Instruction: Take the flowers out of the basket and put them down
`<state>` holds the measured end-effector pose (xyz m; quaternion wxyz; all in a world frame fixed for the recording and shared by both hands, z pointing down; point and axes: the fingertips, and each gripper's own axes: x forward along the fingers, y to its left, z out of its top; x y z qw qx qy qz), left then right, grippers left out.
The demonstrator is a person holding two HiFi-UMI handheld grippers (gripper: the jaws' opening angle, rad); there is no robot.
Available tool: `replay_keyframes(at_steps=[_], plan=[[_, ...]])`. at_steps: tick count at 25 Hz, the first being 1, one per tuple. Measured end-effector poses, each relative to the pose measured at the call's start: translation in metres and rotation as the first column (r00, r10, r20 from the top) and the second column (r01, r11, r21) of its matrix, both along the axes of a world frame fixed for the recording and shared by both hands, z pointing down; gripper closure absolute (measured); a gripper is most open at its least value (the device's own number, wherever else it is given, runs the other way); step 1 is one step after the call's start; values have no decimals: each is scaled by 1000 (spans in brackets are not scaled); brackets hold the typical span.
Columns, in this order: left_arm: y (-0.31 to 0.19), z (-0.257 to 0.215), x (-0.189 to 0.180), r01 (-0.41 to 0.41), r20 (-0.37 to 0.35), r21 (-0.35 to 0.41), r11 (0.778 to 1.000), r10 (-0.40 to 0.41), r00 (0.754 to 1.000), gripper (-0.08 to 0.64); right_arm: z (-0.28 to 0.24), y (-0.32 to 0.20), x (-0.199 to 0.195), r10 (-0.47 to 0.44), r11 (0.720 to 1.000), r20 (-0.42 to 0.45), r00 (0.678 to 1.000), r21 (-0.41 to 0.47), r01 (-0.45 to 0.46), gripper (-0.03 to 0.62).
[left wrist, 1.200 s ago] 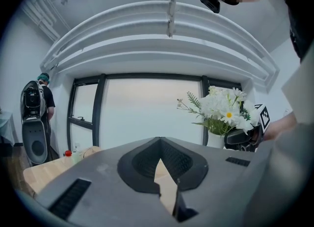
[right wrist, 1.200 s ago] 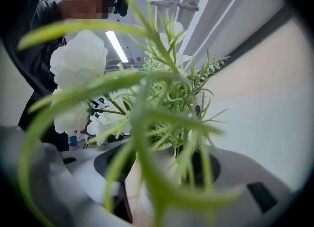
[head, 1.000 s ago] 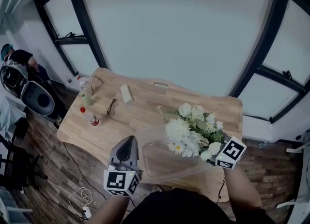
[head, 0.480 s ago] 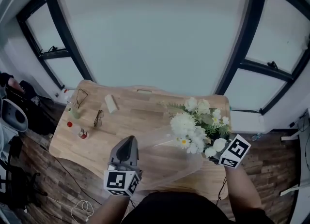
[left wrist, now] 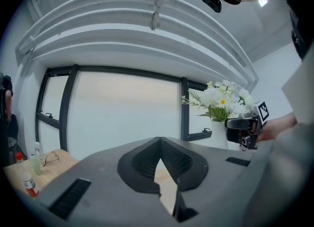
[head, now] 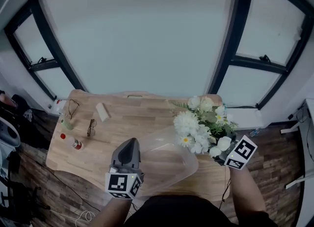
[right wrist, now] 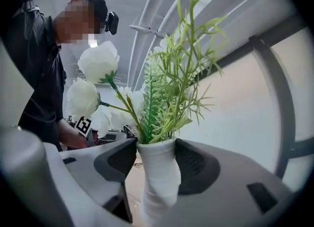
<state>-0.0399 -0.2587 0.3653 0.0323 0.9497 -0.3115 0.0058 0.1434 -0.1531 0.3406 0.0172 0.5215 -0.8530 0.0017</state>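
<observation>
Flowers [head: 201, 125] now out of clear basket [head: 169, 174], shifted right since a second ago, aloft above table [head: 122, 118] right end. Right gripper [right wrist: 157, 164] clamped wide on white-wrapped stem [right wrist: 159, 196]. Left gripper [head: 130, 142] closed, empty, beside basket. Only setting down left, probably.

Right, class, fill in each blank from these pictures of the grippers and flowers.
The flowers are clamped in the ___ gripper.
Their petals are ___.
The left gripper holds ___.
Missing words: right; white; nothing.
</observation>
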Motion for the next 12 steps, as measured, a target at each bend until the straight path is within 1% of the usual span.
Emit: replay_keyframes(at_steps=[6, 12], plan=[[2, -2, 16, -40, 0, 5, 999, 40, 999, 555, 2, 15, 19, 63, 998, -10, 998, -4, -63, 324], [4, 4, 36, -104, 9, -1, 995, 104, 995, 555, 9, 27, 34, 133, 991, 0, 991, -10, -133, 323]])
